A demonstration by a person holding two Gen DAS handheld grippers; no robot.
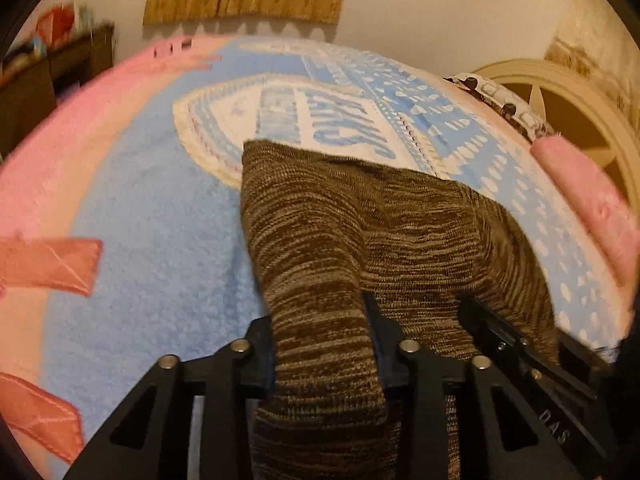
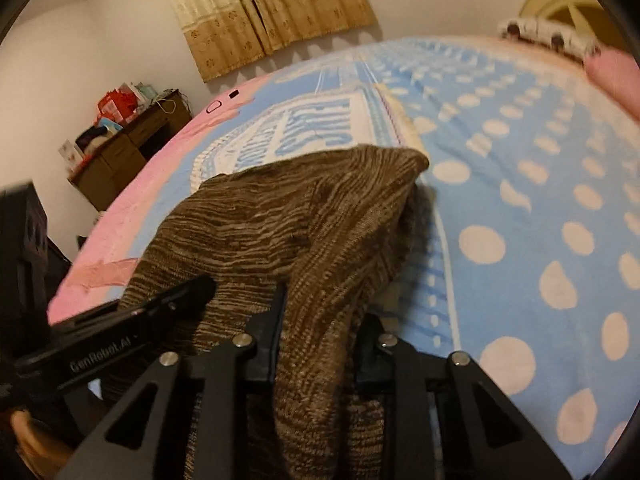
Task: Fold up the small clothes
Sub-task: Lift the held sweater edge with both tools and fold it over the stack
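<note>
A brown striped knit garment [image 1: 360,232] lies on a blue and pink blanket [image 1: 152,216] spread over a bed. My left gripper [image 1: 320,320] is shut on a bunched fold of the near edge of the garment. The knit fills the gap between its black fingers [image 1: 260,344]. In the right wrist view the same garment [image 2: 280,216] rises in a hump, and my right gripper [image 2: 320,316] is shut on another fold of its near edge. Each gripper shows in the other's view: the right one [image 1: 504,336] at lower right, the left one [image 2: 152,312] at lower left.
The blanket [image 2: 520,200] has white dots and a printed label patch [image 1: 304,120]. Pink ribbon pieces [image 1: 52,264] lie at its left edge. A patterned pillow [image 1: 504,108] and a cream headboard [image 1: 580,104] stand at the far right. A dark cabinet [image 2: 124,152] and curtains [image 2: 264,12] stand behind.
</note>
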